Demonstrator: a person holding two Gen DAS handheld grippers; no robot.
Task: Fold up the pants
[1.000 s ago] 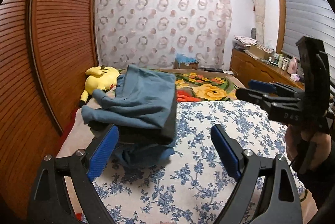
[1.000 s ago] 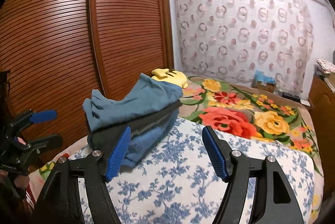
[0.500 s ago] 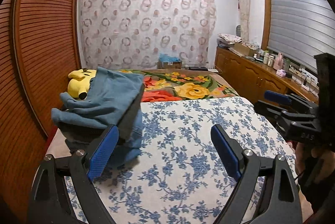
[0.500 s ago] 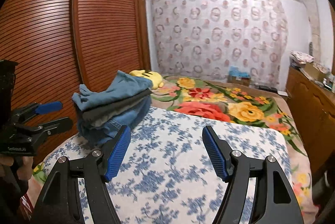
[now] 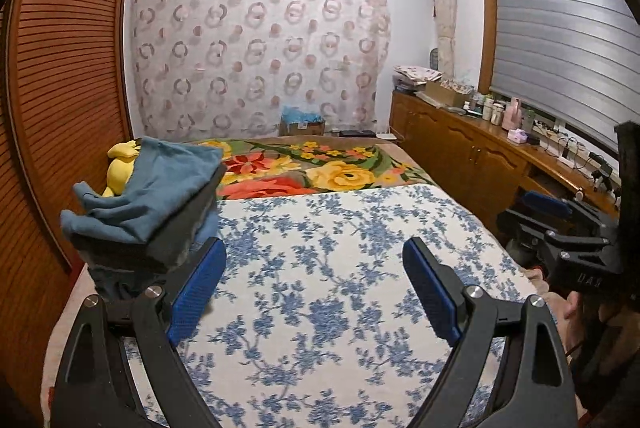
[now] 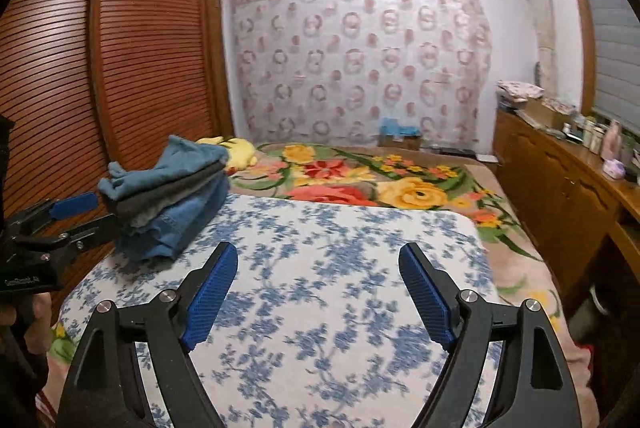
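A stack of folded pants (image 5: 152, 212), teal on top, dark grey and blue denim below, lies at the left edge of the bed; it also shows in the right wrist view (image 6: 168, 196). My left gripper (image 5: 316, 288) is open and empty, held above the blue-flowered sheet (image 5: 328, 268) just right of the stack. My right gripper (image 6: 318, 296) is open and empty over the middle of the sheet. Each gripper shows at the edge of the other's view: the right one (image 5: 560, 224), the left one (image 6: 60, 220).
A yellow plush toy (image 5: 120, 168) lies behind the stack. A bright flowered blanket (image 5: 320, 172) covers the far half of the bed. A slatted wooden wardrobe (image 6: 100, 68) stands on the left, a wooden cabinet with small items (image 5: 500, 144) on the right.
Both grippers have pulled back and swung right, away from the stack of pants. The stack has not moved. Both stay open.
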